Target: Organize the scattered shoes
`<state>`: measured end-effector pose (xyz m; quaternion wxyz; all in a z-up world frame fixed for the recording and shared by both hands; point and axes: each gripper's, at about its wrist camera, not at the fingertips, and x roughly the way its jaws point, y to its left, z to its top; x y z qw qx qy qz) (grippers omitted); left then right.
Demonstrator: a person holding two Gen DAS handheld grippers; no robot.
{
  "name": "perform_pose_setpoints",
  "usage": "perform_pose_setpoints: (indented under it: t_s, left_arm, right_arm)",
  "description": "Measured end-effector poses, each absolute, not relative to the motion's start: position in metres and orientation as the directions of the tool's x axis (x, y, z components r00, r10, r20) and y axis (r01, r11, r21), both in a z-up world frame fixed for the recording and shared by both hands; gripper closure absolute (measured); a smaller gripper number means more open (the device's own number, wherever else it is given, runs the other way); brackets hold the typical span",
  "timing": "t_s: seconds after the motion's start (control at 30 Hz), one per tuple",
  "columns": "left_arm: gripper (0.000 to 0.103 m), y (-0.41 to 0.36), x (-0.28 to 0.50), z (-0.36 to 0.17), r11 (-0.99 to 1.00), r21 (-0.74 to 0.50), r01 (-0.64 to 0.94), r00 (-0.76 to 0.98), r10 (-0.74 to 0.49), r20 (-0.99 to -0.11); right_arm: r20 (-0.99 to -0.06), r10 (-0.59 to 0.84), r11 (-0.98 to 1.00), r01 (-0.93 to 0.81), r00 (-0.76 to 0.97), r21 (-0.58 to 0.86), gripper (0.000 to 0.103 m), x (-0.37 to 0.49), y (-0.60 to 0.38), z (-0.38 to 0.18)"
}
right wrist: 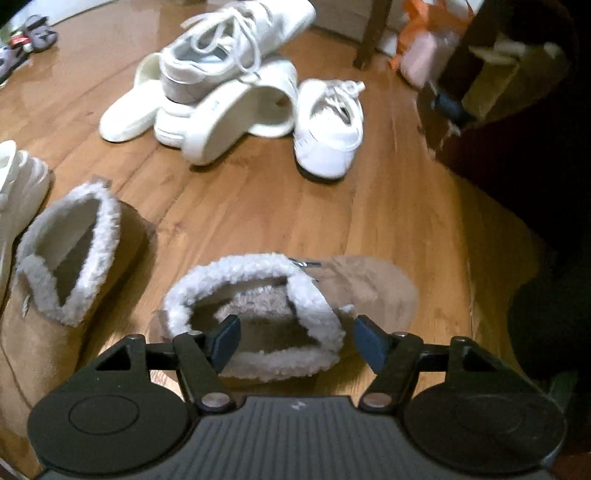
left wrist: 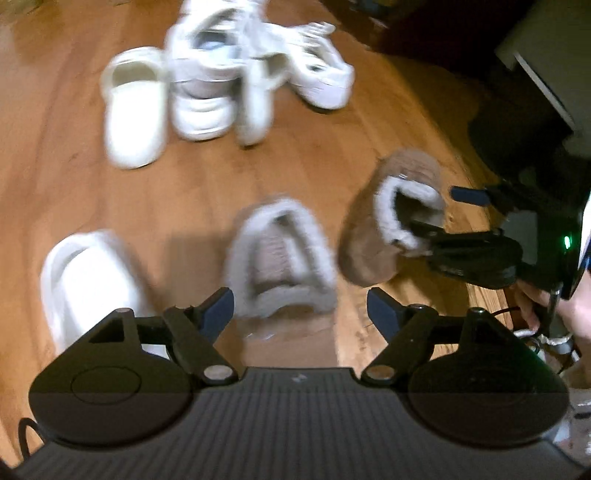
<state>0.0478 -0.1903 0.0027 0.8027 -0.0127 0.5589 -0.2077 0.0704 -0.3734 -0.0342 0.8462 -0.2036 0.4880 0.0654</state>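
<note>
Two brown boots with pale fleece collars stand on the wooden floor. In the left wrist view one boot lies just ahead of my left gripper, which is open and holds nothing. The other boot stands to its right, with my right gripper at its collar. In the right wrist view that boot sits under my right gripper: one finger is inside the opening and the other outside the collar, with neither pad pressing. Its mate stands at the left.
White sneakers and slippers are piled further back. A single white slipper lies at the left. Dark furniture and a chair leg border the right side. Small shoes sit far left.
</note>
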Motion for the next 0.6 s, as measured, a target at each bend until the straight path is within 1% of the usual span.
perform_pose_setpoints:
  t_s: [0.13, 0.17, 0.23, 0.27, 0.33, 0.4, 0.47, 0.57, 0.6]
  left_arm:
    - [0.021, -0.219, 0.051, -0.016, 0.891, -0.236, 0.387, 0.255, -0.35, -0.901]
    - [0.021, -0.221, 0.051, -0.018, 0.889, -0.239, 0.391, 0.253, -0.353, -0.901]
    - [0.021, -0.227, 0.049, -0.021, 0.885, -0.236, 0.402, 0.258, -0.357, -0.898]
    - [0.021, -0.228, 0.047, -0.023, 0.89, -0.222, 0.398, 0.277, -0.347, -0.896]
    - [0.021, -0.232, 0.035, -0.027, 0.908, -0.171, 0.383, 0.32, -0.304, -0.897]
    - [0.02, -0.233, 0.027, -0.029, 0.887, -0.201, 0.416, 0.306, -0.344, -0.888]
    - [0.019, -0.234, 0.027, -0.03, 0.886, -0.205, 0.416, 0.31, -0.35, -0.884]
    - [0.017, -0.231, 0.034, -0.035, 0.885, -0.261, 0.386, 0.288, -0.384, -0.877]
    - [0.017, -0.23, 0.035, -0.037, 0.883, -0.277, 0.379, 0.281, -0.395, -0.875]
  right_arm:
    - [-0.869, -0.128, 0.881, -0.348, 0.477, -0.32, 0.035, 0.086, -0.375, -0.044]
    - [-0.876, -0.121, 0.886, -0.347, 0.466, -0.307, 0.035, 0.087, -0.377, -0.045]
    - [-0.891, -0.1, 0.906, -0.33, 0.442, -0.265, 0.039, 0.09, -0.382, -0.046]
    - [-0.898, -0.091, 0.917, -0.315, 0.431, -0.244, 0.046, 0.091, -0.385, -0.047]
    - [-0.902, -0.057, 0.955, -0.239, 0.429, -0.175, 0.047, 0.088, -0.398, -0.045]
    - [-0.898, -0.031, 0.969, -0.207, 0.439, -0.135, 0.046, 0.086, -0.406, -0.047]
    - [-0.898, -0.058, 0.967, -0.198, 0.437, -0.159, 0.046, 0.089, -0.41, -0.056]
    - [-0.897, -0.109, 0.962, -0.184, 0.427, -0.204, 0.047, 0.101, -0.415, -0.071]
    - [-0.897, -0.118, 0.965, -0.165, 0.425, -0.205, 0.055, 0.105, -0.419, -0.076]
